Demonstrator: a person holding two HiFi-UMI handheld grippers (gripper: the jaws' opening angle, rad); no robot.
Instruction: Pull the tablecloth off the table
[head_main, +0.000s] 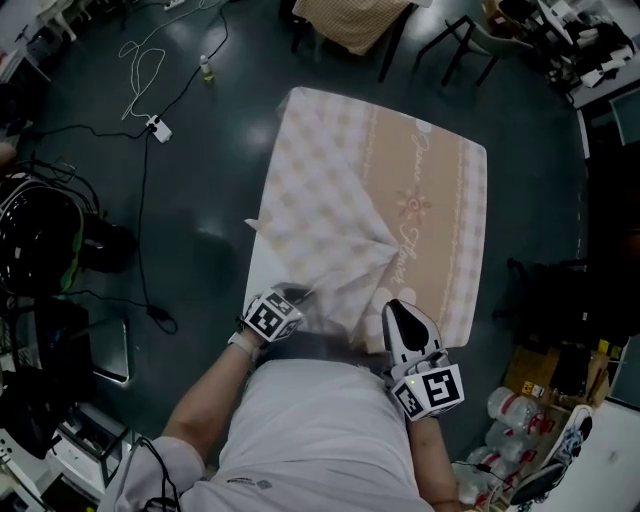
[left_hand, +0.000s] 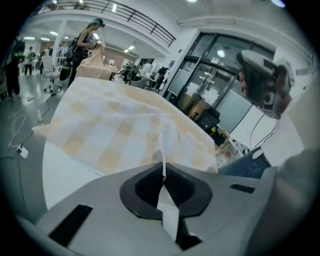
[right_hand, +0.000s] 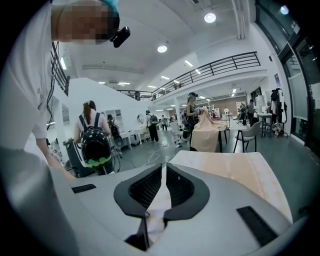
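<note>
A beige and pink checked tablecloth (head_main: 400, 190) covers a white table (head_main: 260, 272), whose near left corner lies bare. The cloth is gathered into folds that run toward the near edge. My left gripper (head_main: 298, 296) is at that near edge, shut on a pinched fold of the cloth (left_hand: 120, 135); in the left gripper view the strip of fabric runs between the closed jaws (left_hand: 164, 172). My right gripper (head_main: 393, 308) is beside it to the right, also shut on the cloth, with a fold caught between its jaws (right_hand: 163, 176). The cloth's far part (right_hand: 240, 172) still lies flat.
Cables and a power strip (head_main: 158, 127) lie on the dark floor at the left, near a small bottle (head_main: 206, 68). A second draped table (head_main: 350, 22) and chairs (head_main: 470, 40) stand beyond. Water bottles (head_main: 512, 410) sit at the lower right. People stand in the background (right_hand: 94, 142).
</note>
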